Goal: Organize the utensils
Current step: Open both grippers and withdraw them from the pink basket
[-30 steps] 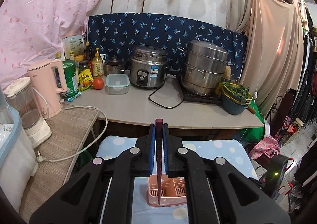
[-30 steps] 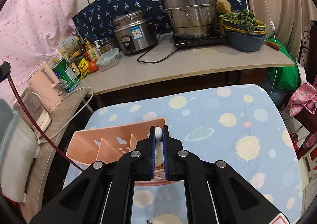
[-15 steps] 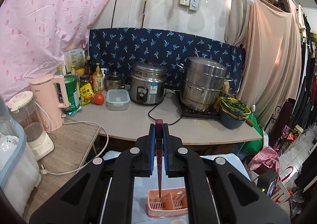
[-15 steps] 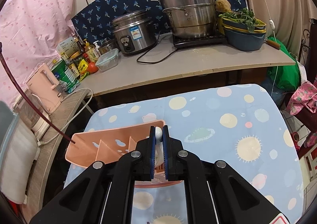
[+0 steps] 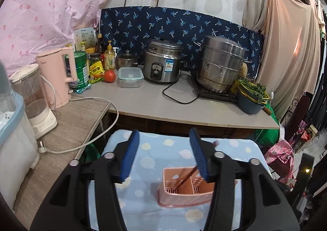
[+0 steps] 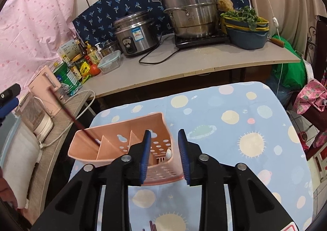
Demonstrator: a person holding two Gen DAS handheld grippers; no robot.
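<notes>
A pink utensil caddy with dividers stands on the blue spotted tablecloth; it also shows in the left wrist view. A dark red chopstick leans in its left compartment, also seen from the left wrist. A white spoon lies in the right compartment. My left gripper is open and empty above the caddy. My right gripper is open over the caddy's right end, the spoon between its blue pads.
A grey counter behind holds a rice cooker, a steel steamer pot, a bowl of greens, bottles and a tomato. A pink kettle and blender stand on the left shelf. More dark chopstick ends lie at the near edge.
Both grippers have opened. The left one let go of the dark red chopstick, which now leans in the caddy. The right one let go of the white spoon, now in the caddy.
</notes>
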